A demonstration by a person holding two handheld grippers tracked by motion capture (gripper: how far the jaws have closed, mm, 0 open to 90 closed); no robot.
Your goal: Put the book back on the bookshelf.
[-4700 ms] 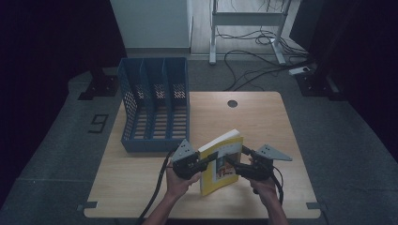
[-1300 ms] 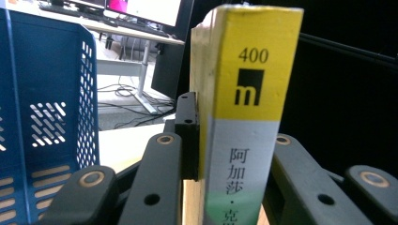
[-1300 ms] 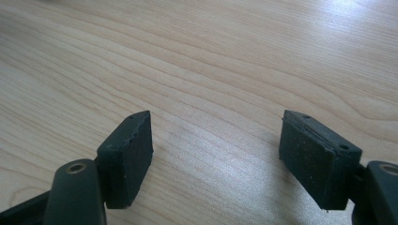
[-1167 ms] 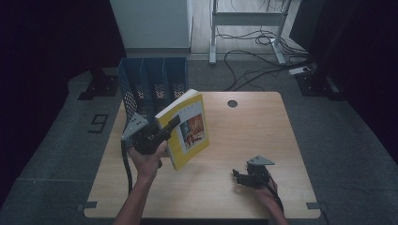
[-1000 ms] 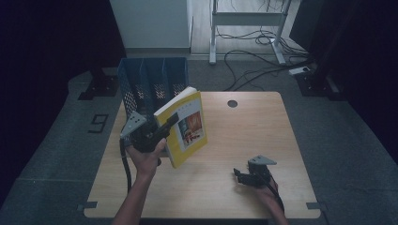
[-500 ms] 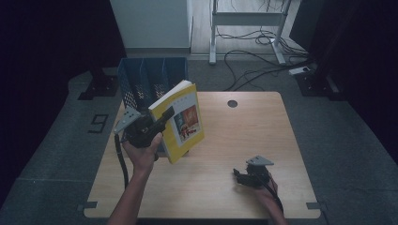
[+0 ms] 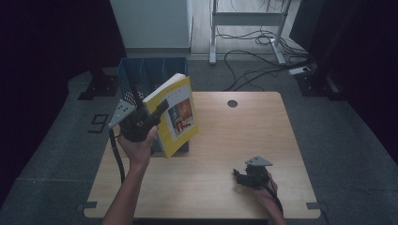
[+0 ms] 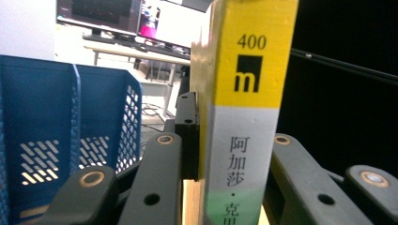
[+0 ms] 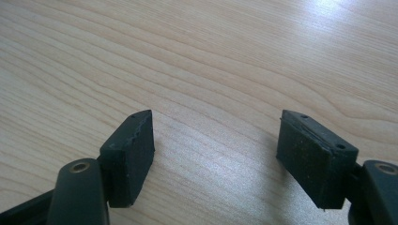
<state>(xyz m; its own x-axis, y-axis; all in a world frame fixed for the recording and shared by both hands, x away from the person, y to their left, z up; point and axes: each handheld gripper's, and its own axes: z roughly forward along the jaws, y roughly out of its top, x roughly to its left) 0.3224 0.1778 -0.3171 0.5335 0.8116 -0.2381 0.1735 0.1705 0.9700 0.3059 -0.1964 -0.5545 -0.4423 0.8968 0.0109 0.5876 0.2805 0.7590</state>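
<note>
A yellow paperback book (image 7: 176, 115) is held upright above the table's left part, just in front of the blue file rack (image 7: 141, 79). My left gripper (image 7: 152, 115) is shut on its spine edge. In the left gripper view the book's spine (image 8: 246, 117) stands clamped between the two black jaws, with the blue file rack (image 8: 56, 140) to its left. My right gripper (image 7: 240, 177) rests low on the table near the front right, open with nothing between its pads (image 9: 131, 150).
The wooden table (image 7: 244, 136) has a round cable hole (image 7: 232, 103) at the back. The rack has several upright slots and stands at the back left corner. Cables and a desk frame lie on the floor beyond the table.
My left gripper has carried the book from the table's front middle up and back toward the rack. The right gripper let go of it earlier and has stayed low at the front right.
</note>
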